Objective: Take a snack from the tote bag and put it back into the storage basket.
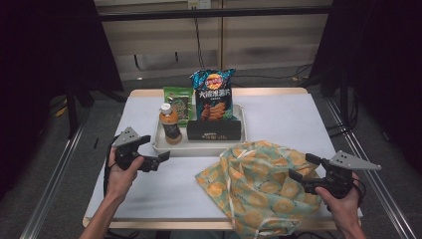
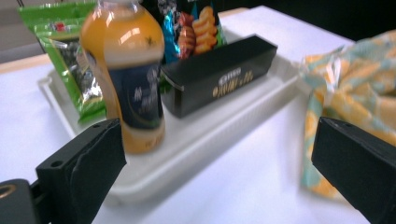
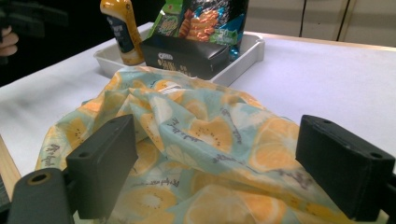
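Observation:
A white tray (image 1: 199, 148) at mid-table holds an orange drink bottle (image 1: 170, 124), a green snack packet (image 1: 179, 102), a blue chips bag (image 1: 213, 94) and a black box (image 1: 214, 131). A cloth bag with an orange-slice print (image 1: 259, 184) lies crumpled at the front right. My left gripper (image 1: 155, 148) is open, just left of the tray's front corner. In the left gripper view, the bottle (image 2: 130, 79) stands beyond its wide jaws. My right gripper (image 1: 302, 167) is open at the bag's right edge, with the cloth (image 3: 196, 135) lying between and beyond its jaws.
The white tabletop (image 1: 283, 114) has a wooden edge. Bare surface lies to the left of the tray and at the back right. Dark curtains hang on both sides, and metal rails and cables run along the floor around the table.

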